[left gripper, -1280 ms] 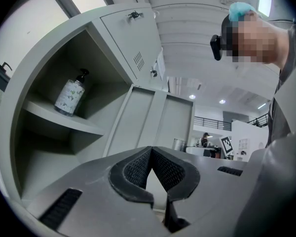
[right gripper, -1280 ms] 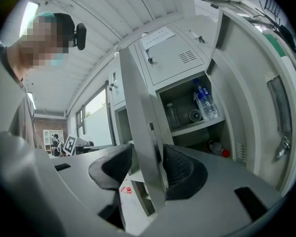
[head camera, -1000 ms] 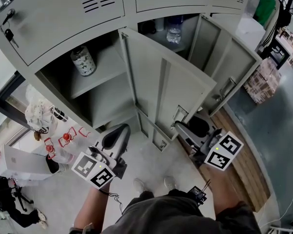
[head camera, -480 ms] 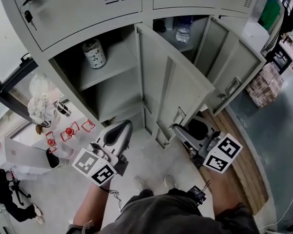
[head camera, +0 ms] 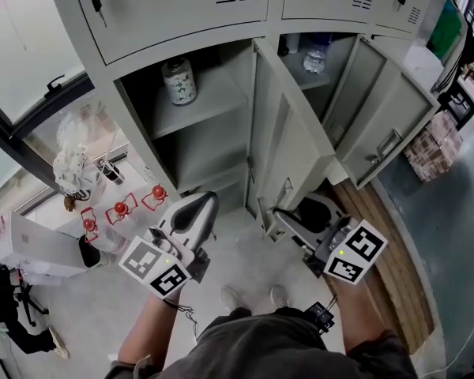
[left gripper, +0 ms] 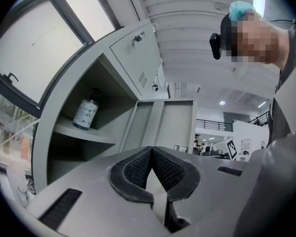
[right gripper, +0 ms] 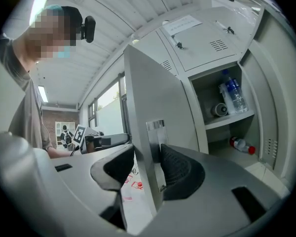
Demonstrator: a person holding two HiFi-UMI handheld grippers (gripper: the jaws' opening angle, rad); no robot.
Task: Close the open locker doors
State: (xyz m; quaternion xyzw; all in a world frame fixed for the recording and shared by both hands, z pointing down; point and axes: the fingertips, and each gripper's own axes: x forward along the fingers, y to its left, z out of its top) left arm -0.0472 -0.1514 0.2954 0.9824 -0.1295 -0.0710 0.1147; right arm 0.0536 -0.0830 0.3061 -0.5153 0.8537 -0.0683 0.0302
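Observation:
Two grey locker doors stand open. The left door [head camera: 288, 144] juts toward me, and my right gripper [head camera: 278, 215] is shut on its free edge near the latch. In the right gripper view that door's edge [right gripper: 148, 112] runs between the jaws of the right gripper [right gripper: 147, 169], with a pad on either face. The right door [head camera: 391, 129] hangs open farther right, untouched. My left gripper [head camera: 197, 212] hovers low before the left compartment, shut and empty; its tips [left gripper: 150, 154] meet.
A patterned bottle [head camera: 179, 81] stands on the left locker's shelf. A water bottle [head camera: 316, 54] sits in the right locker, a red-capped one [right gripper: 242, 144] below it. Red items [head camera: 120, 209] and a white box [head camera: 39, 251] lie on the floor at left.
My right gripper has come up to the left door's edge and its jaws have narrowed onto it. That door now looks more edge-on. The left gripper has barely moved.

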